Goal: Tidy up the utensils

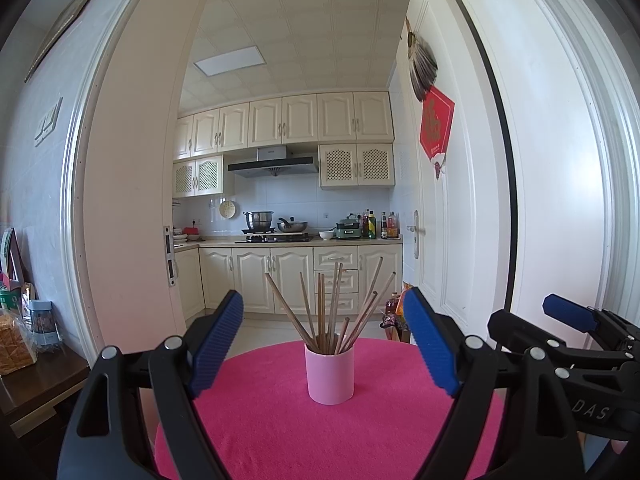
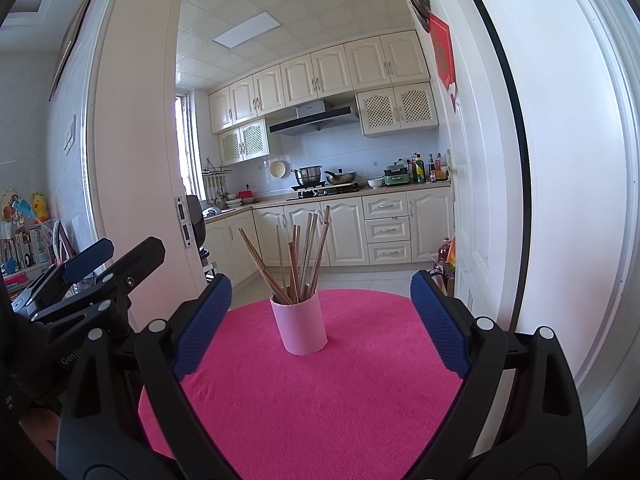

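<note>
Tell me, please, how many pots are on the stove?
2: a steel pot on the left and a wok just right of it. Nothing appears to hide another.

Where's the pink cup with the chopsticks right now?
In both wrist views the pink cup stands upright mid-table on the pink cloth, chopsticks fanned inside, ahead of both open grippers and untouched.

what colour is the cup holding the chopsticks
Pale pink cup, clearest in the left wrist view.

Left gripper [image 1: 324,354], right gripper [image 2: 322,330]: black plastic frames, ribbed blue pads, silver rivets, white lettering.
</note>
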Tool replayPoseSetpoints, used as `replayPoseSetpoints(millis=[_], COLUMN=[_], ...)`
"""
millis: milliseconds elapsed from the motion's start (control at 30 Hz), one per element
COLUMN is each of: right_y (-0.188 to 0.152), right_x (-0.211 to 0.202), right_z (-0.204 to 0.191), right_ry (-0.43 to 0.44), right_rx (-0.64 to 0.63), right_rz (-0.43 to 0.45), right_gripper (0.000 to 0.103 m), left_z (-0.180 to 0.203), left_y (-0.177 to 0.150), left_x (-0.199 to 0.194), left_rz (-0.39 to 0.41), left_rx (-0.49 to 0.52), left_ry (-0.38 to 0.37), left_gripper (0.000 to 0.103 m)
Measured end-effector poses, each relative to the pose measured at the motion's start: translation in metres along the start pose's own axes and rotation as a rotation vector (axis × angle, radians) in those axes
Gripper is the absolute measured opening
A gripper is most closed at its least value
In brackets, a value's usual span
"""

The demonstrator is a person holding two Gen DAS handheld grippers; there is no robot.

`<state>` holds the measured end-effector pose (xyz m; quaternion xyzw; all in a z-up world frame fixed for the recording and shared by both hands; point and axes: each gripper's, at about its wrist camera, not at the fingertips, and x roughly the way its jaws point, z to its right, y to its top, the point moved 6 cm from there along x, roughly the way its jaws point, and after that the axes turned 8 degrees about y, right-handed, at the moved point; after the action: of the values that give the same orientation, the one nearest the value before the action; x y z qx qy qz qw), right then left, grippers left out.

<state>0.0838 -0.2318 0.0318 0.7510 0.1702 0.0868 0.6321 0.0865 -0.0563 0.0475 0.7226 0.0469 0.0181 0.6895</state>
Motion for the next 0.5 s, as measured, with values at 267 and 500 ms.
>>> replayPoseSetpoints(millis=[267, 500], right_y=[-0.0016, -0.0011], right_x=[-0.0002, 0.0007], right_z=[-0.0012, -0.0016], right_ry=[0.003, 0.003], right_rx=[0.000, 0.001], right_rz=[0.001, 0.000], right_gripper=[0.089, 0.089], left_z=[-0.0009, -0.0011], left_y=[-0.0001, -0.0001], left_x=[0.0003, 0.0003], left_rz=[0.000, -0.001], left_rx=[0.000, -0.001], left_ry=[0.000, -0.001], left_gripper=[0.081, 0.081])
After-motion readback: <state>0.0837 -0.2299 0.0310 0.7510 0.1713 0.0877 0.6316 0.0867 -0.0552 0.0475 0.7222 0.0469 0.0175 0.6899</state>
